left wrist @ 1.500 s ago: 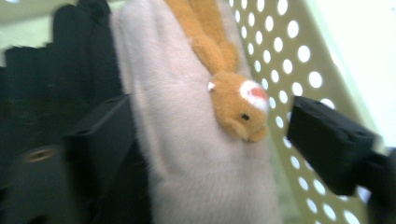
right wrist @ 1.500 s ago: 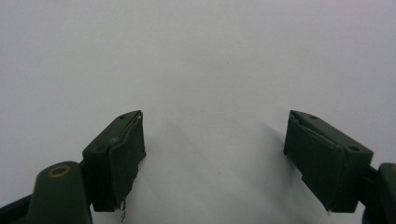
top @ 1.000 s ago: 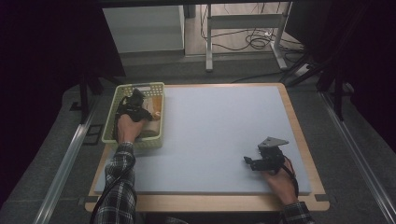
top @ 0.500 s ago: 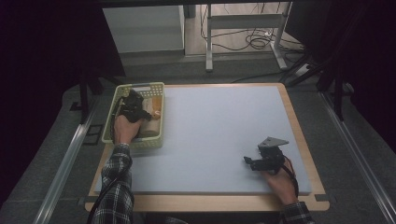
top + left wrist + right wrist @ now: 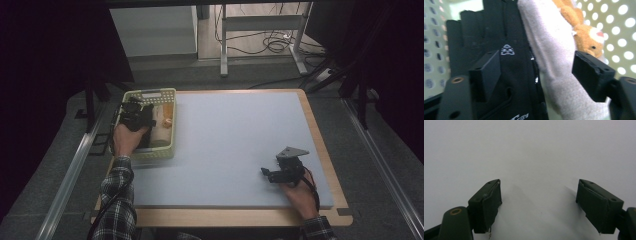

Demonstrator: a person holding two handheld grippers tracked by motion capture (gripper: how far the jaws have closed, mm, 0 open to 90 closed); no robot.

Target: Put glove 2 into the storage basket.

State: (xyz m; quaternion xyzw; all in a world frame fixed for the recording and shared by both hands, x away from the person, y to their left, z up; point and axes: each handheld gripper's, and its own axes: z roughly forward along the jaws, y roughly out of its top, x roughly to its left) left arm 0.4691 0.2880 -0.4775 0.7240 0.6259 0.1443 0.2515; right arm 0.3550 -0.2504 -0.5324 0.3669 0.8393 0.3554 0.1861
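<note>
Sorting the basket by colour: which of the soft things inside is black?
The black glove, at the left gripper; the cloth beside it is pale grey, the plush toy orange.

The black glove (image 5: 506,62) in the basket (image 5: 624,30) bears a small white triangular logo. Partial white lettering sits at the glove's lower edge, too cut off to read. No other text is legible.

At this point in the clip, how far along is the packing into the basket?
Mostly done, it seems. The black glove, grey cloth and plush toy already lie in the green basket. In hand: the left hand-held gripper has just been opening over them, its pads clear of the glove and cloth. The right hand-held gripper rests open on the white mat. Left: withdrawing the left hand.
</note>
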